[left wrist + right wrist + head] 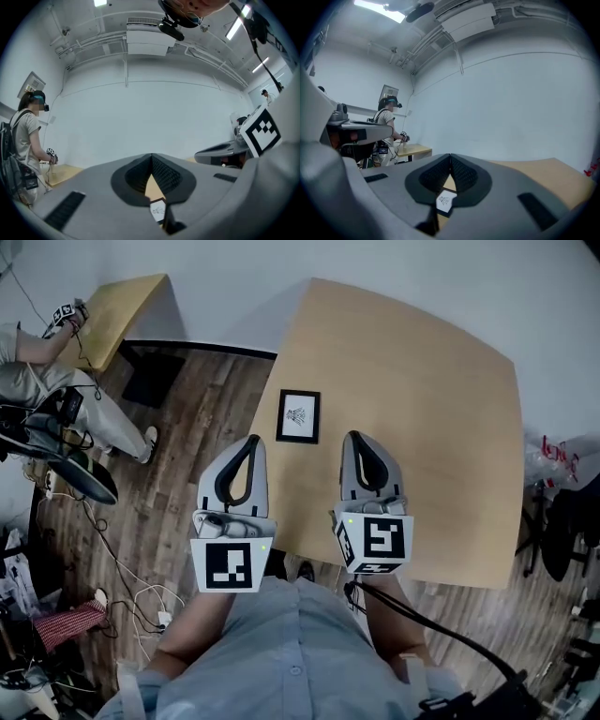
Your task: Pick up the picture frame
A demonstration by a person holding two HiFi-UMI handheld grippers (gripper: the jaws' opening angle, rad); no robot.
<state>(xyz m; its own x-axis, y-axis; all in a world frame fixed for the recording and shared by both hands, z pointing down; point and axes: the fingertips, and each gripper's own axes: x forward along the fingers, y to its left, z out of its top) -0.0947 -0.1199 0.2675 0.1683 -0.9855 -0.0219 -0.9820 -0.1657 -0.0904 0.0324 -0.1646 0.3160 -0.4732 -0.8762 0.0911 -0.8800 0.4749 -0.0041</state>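
As seen from above, got the picture frame [298, 416] lying flat on the light wood desk [441, 427], close to its left edge. Sits on the far side of both tools, clear of them, roughly between their lines and nearer the left tool [252, 441] tip than the right tool [354, 437] tip. Shows up low in both gripper views, through the gap below the jaw tips, so ahead and lower. Reading the left tool as fully closed: tips meeting, gripping nothing. Same for the right tool: closed tip to tip, empty. Holding both level, side by side, over the near part of the desk, with the left tool straddling the desk's left edge above the wood floor [187, 437]. Also spotting another person [37, 371] at a second desk [122, 310], far left.
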